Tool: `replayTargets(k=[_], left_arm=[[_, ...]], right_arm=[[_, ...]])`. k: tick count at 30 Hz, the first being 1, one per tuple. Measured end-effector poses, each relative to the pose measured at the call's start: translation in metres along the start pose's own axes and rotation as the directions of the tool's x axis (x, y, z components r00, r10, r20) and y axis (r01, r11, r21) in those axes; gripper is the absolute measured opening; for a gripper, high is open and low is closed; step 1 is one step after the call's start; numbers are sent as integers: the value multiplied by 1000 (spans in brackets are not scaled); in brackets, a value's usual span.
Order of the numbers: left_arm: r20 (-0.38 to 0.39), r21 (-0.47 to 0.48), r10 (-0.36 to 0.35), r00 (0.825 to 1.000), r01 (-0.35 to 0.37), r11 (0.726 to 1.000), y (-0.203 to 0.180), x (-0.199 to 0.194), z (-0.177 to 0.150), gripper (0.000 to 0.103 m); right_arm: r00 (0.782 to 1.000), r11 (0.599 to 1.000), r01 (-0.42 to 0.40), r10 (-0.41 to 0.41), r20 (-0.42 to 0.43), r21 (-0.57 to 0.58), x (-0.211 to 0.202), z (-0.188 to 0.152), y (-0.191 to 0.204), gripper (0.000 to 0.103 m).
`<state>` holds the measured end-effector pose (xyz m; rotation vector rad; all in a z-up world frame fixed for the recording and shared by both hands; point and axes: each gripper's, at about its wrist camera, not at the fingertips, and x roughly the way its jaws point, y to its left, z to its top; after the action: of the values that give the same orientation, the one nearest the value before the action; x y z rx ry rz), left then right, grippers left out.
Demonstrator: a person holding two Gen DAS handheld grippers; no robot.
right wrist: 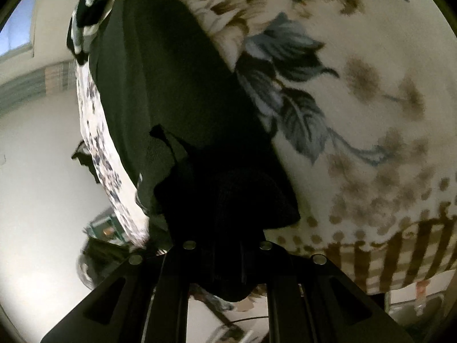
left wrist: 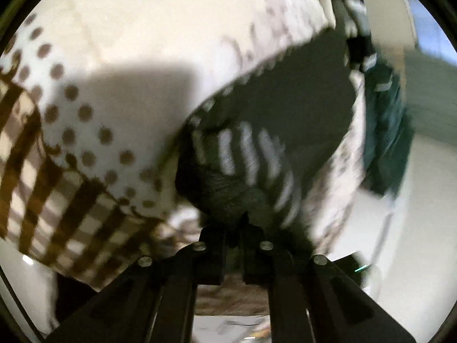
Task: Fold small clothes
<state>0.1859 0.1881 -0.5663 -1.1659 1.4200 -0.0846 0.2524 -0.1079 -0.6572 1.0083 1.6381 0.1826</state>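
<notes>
Dark garment [left wrist: 285, 91] with white-striped trim hangs stretched between my two grippers, lifted over a cream blanket [left wrist: 120, 28] printed with brown dots and a brown check border. From the left wrist view, my left gripper [left wrist: 234, 223] has its jaws drawn narrow on a fuzzy dark corner of the cloth, right where the white stripes [left wrist: 242, 148] run across it; the fabric bunches up just ahead of the fingertips. The picture is smeared, so I cannot make out the finer edges. A teal piece of cloth [left wrist: 391, 143] shows beyond the garment on the right side, and I cannot tell if it belongs to it.

From the right wrist view, my right gripper [right wrist: 228, 245] is pinched on another dark corner [right wrist: 228, 200], which covers the fingertips almost completely. The garment [right wrist: 160, 71] runs up and away from it toward the top left. Beside it lies the blanket [right wrist: 371, 57], here showing grey-blue leaves [right wrist: 285, 65] and brown flowers. A white strip of flowered fabric [right wrist: 100, 143] hangs along the garment's left edge.
</notes>
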Motion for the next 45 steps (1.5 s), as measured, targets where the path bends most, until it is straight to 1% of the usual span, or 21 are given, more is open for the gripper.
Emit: replayTargets(k=[3, 4, 7, 8, 11, 14, 16, 18, 19, 21, 26, 29, 31, 33, 34, 36, 40, 42, 43, 44, 45], left_arm=[[-18, -35, -73, 997, 73, 997, -1, -13, 11, 5], [-25, -16, -63, 998, 63, 998, -2, -15, 9, 5], [-52, 55, 8, 999, -6, 998, -5, -8, -2, 5], [-58, 64, 53, 997, -49, 997, 8, -9, -6, 5], [-43, 62, 143, 989, -140, 988, 39, -8, -12, 5], [-23, 47, 171, 985, -170, 984, 61, -17, -17, 5], [-9, 63, 156, 988, -155, 986, 66, -26, -19, 6], [6, 107, 174, 985, -174, 979, 65, -31, -21, 6], [5, 123, 183, 983, -183, 975, 67, -31, -23, 6], [-21, 129, 159, 987, -156, 979, 69, -22, -23, 6], [-68, 145, 138, 988, -127, 981, 59, 5, -32, 7], [-66, 121, 78, 995, -70, 990, 59, 2, -41, 8], [-47, 97, 26, 999, -22, 995, 60, -10, -47, 18], [-10, 91, 9, 1000, -8, 996, 62, -22, -51, 67], [4, 83, -9, 1000, 9, 997, 65, -27, -53, 72], [6, 67, -21, 1000, 21, 998, 69, -24, -52, 72], [-1, 118, 88, 996, -88, 989, 65, 1, -52, 72], [23, 194, 141, 990, -142, 971, 53, 13, -57, 66], [34, 240, 174, 984, -177, 954, 46, 18, -61, 51], [25, 270, 192, 981, -191, 944, 41, 22, -64, 13], [25, 291, 217, 976, -215, 932, 38, 24, -67, 13]], right_arm=[[997, 995, 71, -73, -27, -65, 3, -10, 3, 12], [994, 991, 99, -103, -39, -95, 6, -16, 4, 12], [975, 966, 188, -206, -82, -179, 20, -35, 3, 12], [962, 953, 222, -249, -115, -208, 29, -43, 0, 12], [929, 934, 266, -314, -195, -237, 49, -59, -14, 13], [937, 948, 247, -287, -200, -203, 45, -66, -21, 23], [957, 959, 215, -244, -156, -184, 32, -64, -20, 35], [978, 971, 163, -183, -102, -177, 19, -62, -12, 41], [983, 973, 145, -163, -85, -182, 15, -61, -8, 45], [987, 973, 134, -148, -60, -187, 11, -59, -1, 52], [989, 981, 133, -141, -45, -140, 17, -49, 12, 52], [992, 985, 122, -126, -26, -123, 8, -51, 9, 52], [992, 985, 120, -124, -25, -126, -3, -54, 6, 52], [992, 983, 121, -126, -28, -135, -6, -56, 6, 52], [991, 982, 125, -131, -31, -142, -7, -57, 6, 52], [989, 979, 137, -143, -33, -154, -8, -56, 7, 52], [988, 976, 151, -156, -19, -154, -3, -56, 12, 52], [987, 976, 159, -163, -13, -152, -2, -53, 14, 52], [987, 976, 160, -163, -8, -151, -2, -52, 16, 52], [986, 975, 162, -164, -3, -152, -3, -52, 18, 52], [985, 973, 168, -170, 4, -157, -6, -52, 21, 52]])
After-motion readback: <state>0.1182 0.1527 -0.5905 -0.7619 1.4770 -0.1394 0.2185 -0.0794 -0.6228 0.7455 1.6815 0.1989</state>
